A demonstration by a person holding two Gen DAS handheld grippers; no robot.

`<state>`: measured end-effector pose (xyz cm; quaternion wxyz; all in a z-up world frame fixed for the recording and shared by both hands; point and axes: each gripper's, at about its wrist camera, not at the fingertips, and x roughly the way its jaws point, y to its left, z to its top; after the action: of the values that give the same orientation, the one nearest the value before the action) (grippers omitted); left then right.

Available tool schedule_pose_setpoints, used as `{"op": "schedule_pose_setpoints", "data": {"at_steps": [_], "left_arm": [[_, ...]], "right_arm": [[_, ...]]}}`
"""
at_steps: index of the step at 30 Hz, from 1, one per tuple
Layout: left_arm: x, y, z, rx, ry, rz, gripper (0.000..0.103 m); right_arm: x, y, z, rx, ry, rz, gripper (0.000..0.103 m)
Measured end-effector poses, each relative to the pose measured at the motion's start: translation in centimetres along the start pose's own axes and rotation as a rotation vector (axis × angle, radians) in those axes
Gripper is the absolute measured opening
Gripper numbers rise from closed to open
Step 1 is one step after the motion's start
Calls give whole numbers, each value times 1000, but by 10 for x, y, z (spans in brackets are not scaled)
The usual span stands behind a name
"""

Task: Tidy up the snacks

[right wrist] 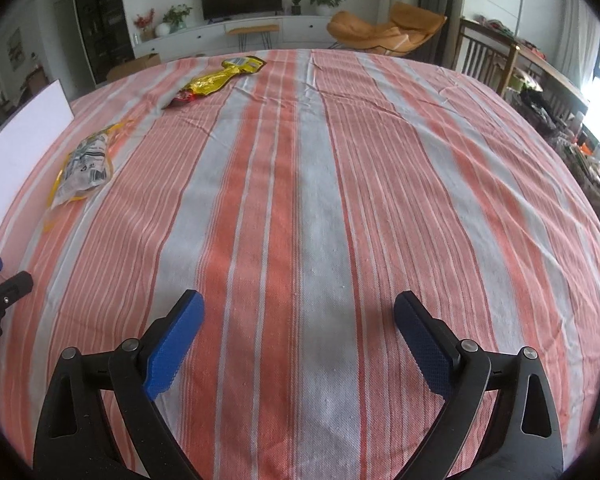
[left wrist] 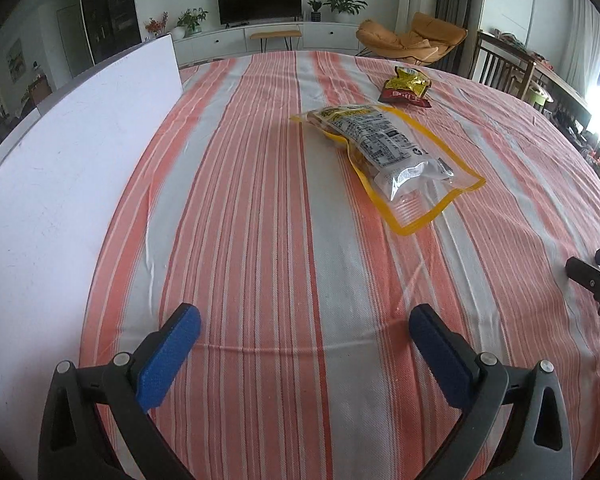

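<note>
At the bottom of the left wrist view the left gripper stands with its blue-padded fingers spread wide, nothing between them, only the striped tablecloth under the gap. The right gripper fills the bottom of its own view the same way, wide apart and holding nothing; a dark part of it also pokes in at the right edge of the left view, and the left one shows at the lower left edge of the right view (so the two sit side by side at the near edge of the table). Both point level across the cloth toward the far end of the room.

Above and right of centre in the left view, well apart from the open fingers, lies the clear snack bag with the yellow border. It rests flat on the cloth with its printed label up, its long side running diagonally from upper left to lower right. In the right view it sits at the middle left.

Farther off, toward the upper right of the left view, lies the gold and red snack packet, apart from the bag; in the right view it is in the upper left.

A white board stands along the left side of the frame, at the cloth's left edge. I cannot make out any container.
</note>
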<state>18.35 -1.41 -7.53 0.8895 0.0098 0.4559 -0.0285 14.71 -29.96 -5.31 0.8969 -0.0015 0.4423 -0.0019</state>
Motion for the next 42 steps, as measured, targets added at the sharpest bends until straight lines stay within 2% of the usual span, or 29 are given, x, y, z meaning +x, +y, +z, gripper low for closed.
{"op": "schedule_pose_setpoints", "data": {"at_steps": [15, 19, 22, 24, 25, 26, 28, 30, 33, 36, 40, 42], "left_arm": [[-4, -1, -3, 3, -1, 3, 103], [-2, -3, -3, -29, 6, 16, 103], [1, -4, 3, -31, 67, 21, 103], [5, -5, 13, -41, 158, 19, 103], [7, -6, 18, -51, 193, 4, 103], [6, -7, 27, -76, 210, -58, 103], [-1, -11, 45, -112, 186, -178, 103], [-7, -21, 76, -112, 155, -206, 103], [4, -38, 123, -101, 140, -179, 103], [40, -50, 155, -109, 196, -111, 103], [81, -53, 157, -99, 248, 60, 103], [91, -46, 146, -123, 265, 44, 103]], "right_arm": [[0, 0, 0, 0, 0, 0, 97], [0, 0, 0, 0, 0, 1, 97], [0, 0, 0, 1, 0, 1, 97], [0, 0, 0, 1, 0, 2, 97], [0, 0, 1, 1, 0, 2, 97], [-1, 0, -1, 1, -1, 1, 97], [-1, 0, -1, 1, -1, 1, 97], [-1, 0, -1, 1, -1, 2, 97], [-1, 0, -1, 2, -1, 2, 98], [-1, 0, -1, 1, -1, 1, 97], [-1, 0, -1, 2, -1, 3, 98], [0, 0, 0, 3, -2, 5, 98]]}}
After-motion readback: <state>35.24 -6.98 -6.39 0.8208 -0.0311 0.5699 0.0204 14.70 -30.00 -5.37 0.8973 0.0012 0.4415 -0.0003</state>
